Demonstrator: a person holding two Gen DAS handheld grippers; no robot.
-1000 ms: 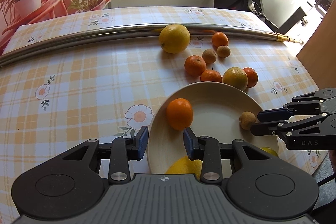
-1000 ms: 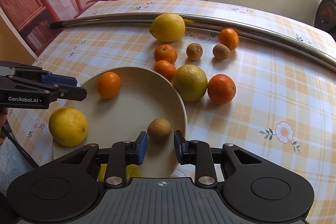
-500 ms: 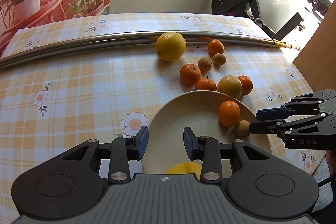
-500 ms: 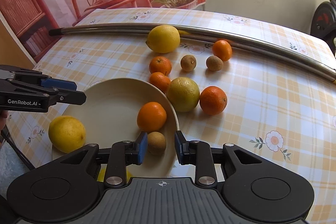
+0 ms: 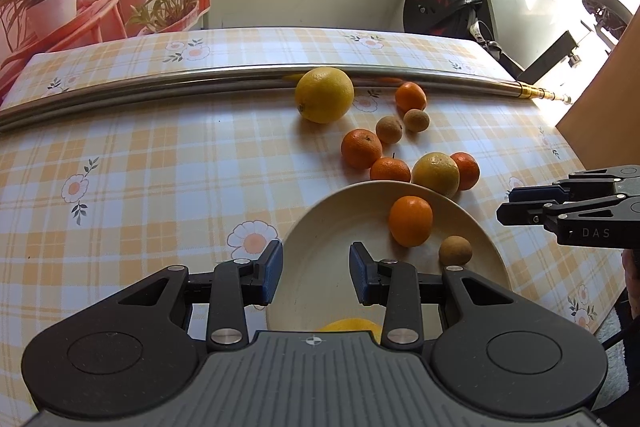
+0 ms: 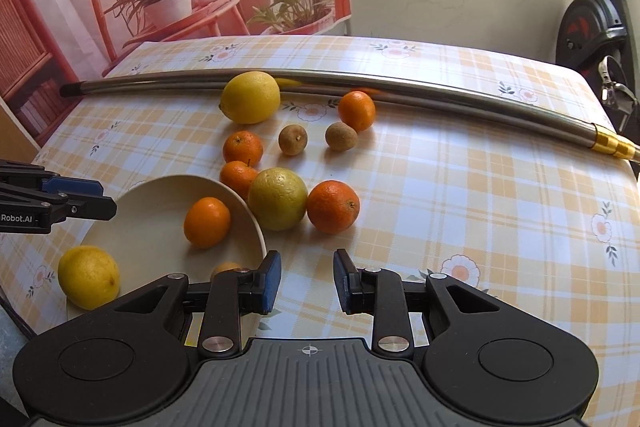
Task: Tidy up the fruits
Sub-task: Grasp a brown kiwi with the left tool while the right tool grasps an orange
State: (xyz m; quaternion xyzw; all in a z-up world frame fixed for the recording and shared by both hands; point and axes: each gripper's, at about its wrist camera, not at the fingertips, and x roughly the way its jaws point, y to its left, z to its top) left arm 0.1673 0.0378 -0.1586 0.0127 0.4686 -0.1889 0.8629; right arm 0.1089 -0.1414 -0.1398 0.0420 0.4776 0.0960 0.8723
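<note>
From the right wrist view, sweeping left to right: the left gripper (image 6: 100, 197) juts in at nine o'clock, its jaws only a slit apart and holding nothing. Below it a lemon (image 6: 88, 277) sits on the cream plate (image 6: 152, 195) at eight o'clock, then a mandarin (image 6: 207, 222) near the plate's centre and a small brown fruit (image 6: 226, 269) half hidden behind the right gripper (image 6: 307, 281), whose jaws stand wide apart and empty over the tablecloth (image 6: 460, 187).

Off the plate: a big lemon (image 6: 250, 97) at twelve o'clock against the steel pole (image 6: 440, 95), a yellow-green citrus (image 6: 278, 199) touching the rim at three o'clock, four mandarins and two small brown fruits scattered between.

Count: three large yellow citrus, five mandarins, three brown fruits.

These are likely round, firm, light and prone to rolling; the citrus skin probably gives a little. Grip each across its widest girth, gently.
</note>
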